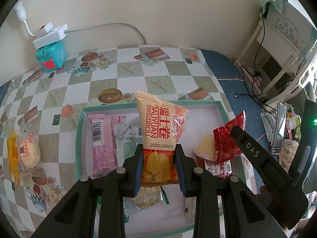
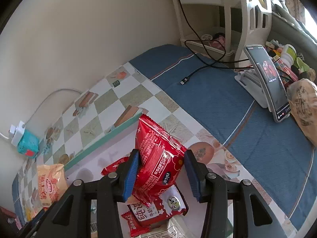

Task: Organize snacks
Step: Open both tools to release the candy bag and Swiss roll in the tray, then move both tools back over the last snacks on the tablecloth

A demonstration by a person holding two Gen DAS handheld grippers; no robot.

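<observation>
My left gripper (image 1: pixel 158 165) is shut on an orange Swiss roll packet (image 1: pixel 160 136) and holds it above the teal-rimmed white tray (image 1: pixel 80 138). The same packet shows at the lower left of the right wrist view (image 2: pixel 52 184). My right gripper (image 2: pixel 160 175) is shut on a red snack packet (image 2: pixel 158 158), with the left pad pressing it and the right pad close beside it, over the tray's right part (image 2: pixel 103 138). In the left wrist view that red packet (image 1: pixel 227 138) sits at the tip of the right gripper's finger (image 1: pixel 249 148). A pink packet (image 1: pixel 103 140) and a grey-green packet (image 1: pixel 128 138) lie in the tray.
A yellow cake packet (image 1: pixel 23 152) lies on the checked tablecloth left of the tray. A teal box with a power strip (image 1: pixel 50 45) stands at the back left. A phone on a stand (image 2: pixel 267 83), a black cable (image 2: pixel 198 67) and a brown bag (image 2: pixel 305 109) sit on the blue cloth at right.
</observation>
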